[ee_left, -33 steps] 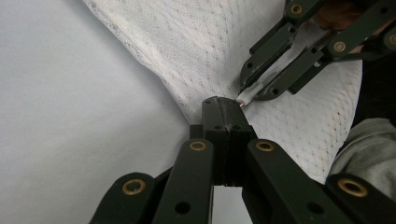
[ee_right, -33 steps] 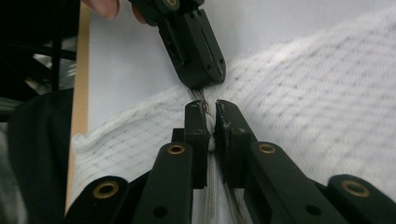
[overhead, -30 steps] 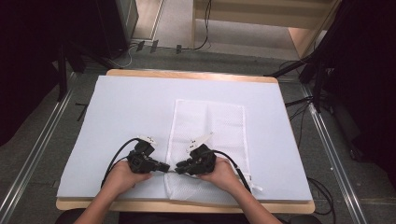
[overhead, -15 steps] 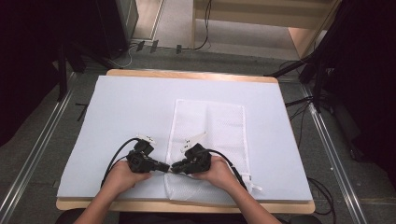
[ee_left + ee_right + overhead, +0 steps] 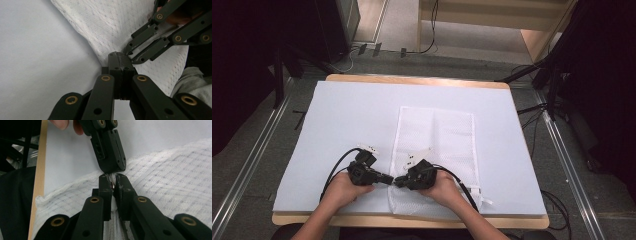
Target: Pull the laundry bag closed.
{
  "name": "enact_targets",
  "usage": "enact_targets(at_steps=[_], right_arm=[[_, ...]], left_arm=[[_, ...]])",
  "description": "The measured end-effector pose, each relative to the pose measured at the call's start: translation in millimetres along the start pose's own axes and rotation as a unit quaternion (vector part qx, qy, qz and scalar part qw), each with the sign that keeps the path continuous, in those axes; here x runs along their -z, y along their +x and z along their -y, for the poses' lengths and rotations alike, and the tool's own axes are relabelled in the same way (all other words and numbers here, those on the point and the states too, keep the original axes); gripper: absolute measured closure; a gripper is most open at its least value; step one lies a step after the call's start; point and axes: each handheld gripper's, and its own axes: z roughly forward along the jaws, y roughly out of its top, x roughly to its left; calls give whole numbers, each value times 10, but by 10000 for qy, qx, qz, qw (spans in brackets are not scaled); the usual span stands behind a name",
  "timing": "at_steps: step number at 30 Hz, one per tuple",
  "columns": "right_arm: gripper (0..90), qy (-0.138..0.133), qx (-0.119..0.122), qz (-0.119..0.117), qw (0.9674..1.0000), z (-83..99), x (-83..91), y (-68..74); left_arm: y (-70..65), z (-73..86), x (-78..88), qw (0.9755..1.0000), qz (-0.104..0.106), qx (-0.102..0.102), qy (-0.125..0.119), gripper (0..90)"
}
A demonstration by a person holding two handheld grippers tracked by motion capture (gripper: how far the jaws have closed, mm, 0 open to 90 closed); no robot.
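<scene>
- Mesh bag (image 5: pixel 442 145), white, lies flat on the pale blue mat (image 5: pixel 352 115) in the centre-right of the high view, its long side running from mid-frame down to the near edge of the mat.
- Under the mat a wooden table (image 5: pixel 417 80) shows as a thin tan border at the top and bottom of the mat.
- Both grippers meet at the lower left edge of the bag, in the lower middle of the high view, tips almost touching each other.
- The left gripper (image 5: pixel 388 179) is held in the person's left hand (image 5: pixel 343 189); in the left gripper view its jaws are pressed together on the edge of the bag's fabric (image 5: pixel 112 30), which rises into a pulled-up ridge toward the upper part of that frame.
- The right gripper (image 5: pixel 400 181) is held in the right hand (image 5: pixel 443 188); in the right gripper view its jaws are nearly closed on a small metal zipper pull (image 5: pixel 112 186), with the zipper (image 5: pixel 113 225) running down between them toward the bottom of the frame.
- In that same view the left gripper (image 5: pixel 113 169) comes down from the top centre, its tip just above the right one's tips.
- Black cables (image 5: pixel 337 167) loop from each gripper across the mat toward the bottom of the high view.
</scene>
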Motion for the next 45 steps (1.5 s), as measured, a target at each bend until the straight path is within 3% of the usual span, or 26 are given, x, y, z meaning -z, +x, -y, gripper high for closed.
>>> enact_targets(at_steps=[3,9,15,25,45], right_arm=[[867,-1,-126,-54,9999,-3,5,-19],[868,124,110,104,9998,-16,24,26],[869,187,32,75,9998,24,90,-3],[870,280,173,166,9993,28,126,13],[873,290,-70,197,9994,205,365,-64]], left_arm=[[-12,-2,-2,10000,-44,-36,1,900],[-19,-3,-2,9999,-73,-75,15,900],[-26,-8,-5,9999,-88,-90,24,900],[-29,-5,-3,9999,-95,-109,29,900],[-31,-9,-3,9998,-103,-136,38,900]])
